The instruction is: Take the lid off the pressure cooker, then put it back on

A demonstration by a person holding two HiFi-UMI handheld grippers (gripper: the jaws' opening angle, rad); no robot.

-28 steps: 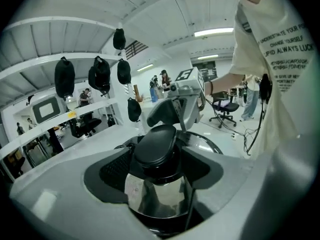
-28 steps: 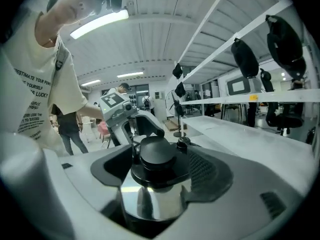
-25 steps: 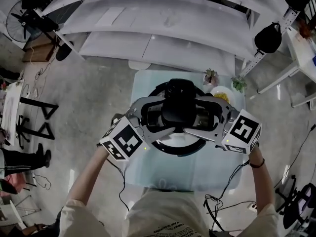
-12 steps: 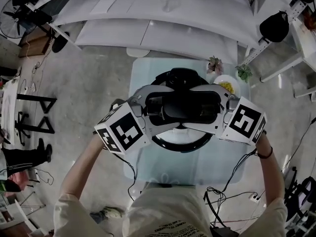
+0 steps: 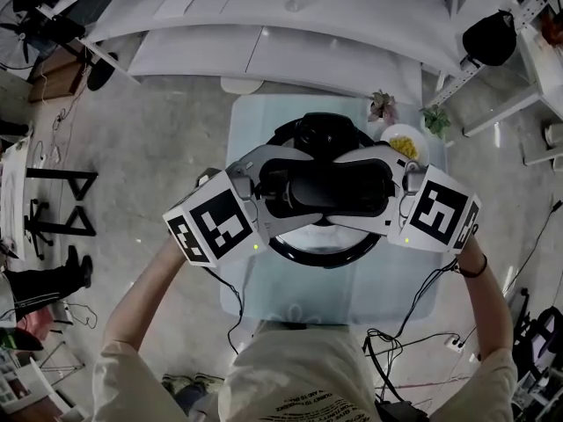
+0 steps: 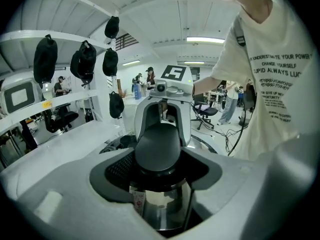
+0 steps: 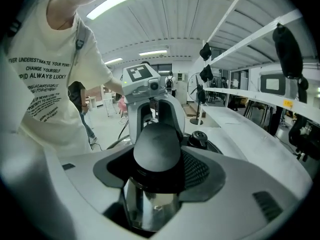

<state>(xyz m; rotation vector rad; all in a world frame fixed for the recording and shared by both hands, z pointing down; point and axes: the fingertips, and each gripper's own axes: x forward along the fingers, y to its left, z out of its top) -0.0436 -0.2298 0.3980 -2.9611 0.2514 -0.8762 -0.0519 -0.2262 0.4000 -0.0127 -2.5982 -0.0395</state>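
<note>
Lid (image 5: pixel 321 258) lies, as far as I can judge, on the pressure cooker, whose body is hidden beneath it, in the middle of the glass table (image 5: pixel 255 288) in the head view. My left gripper (image 5: pixel 286 192) and right gripper (image 5: pixel 369 192) meet on its black handle (image 5: pixel 327 187) from opposite sides. A small plant (image 5: pixel 380 108) and a dish (image 5: pixel 405 143) stand near the far right corner, close to the rim, so I'd go straight up, not that way; nearer me the glass is bare. In the left gripper view my jaws clench one end of the handle, with steel showing below and open air above. In the right gripper view my jaws, just now closing, press the other end, and a valve knob (image 7: pixel 200 139) sits just beyond. I reckon this is the grip before the lift, and the next move calls for a level, even pull.
</note>
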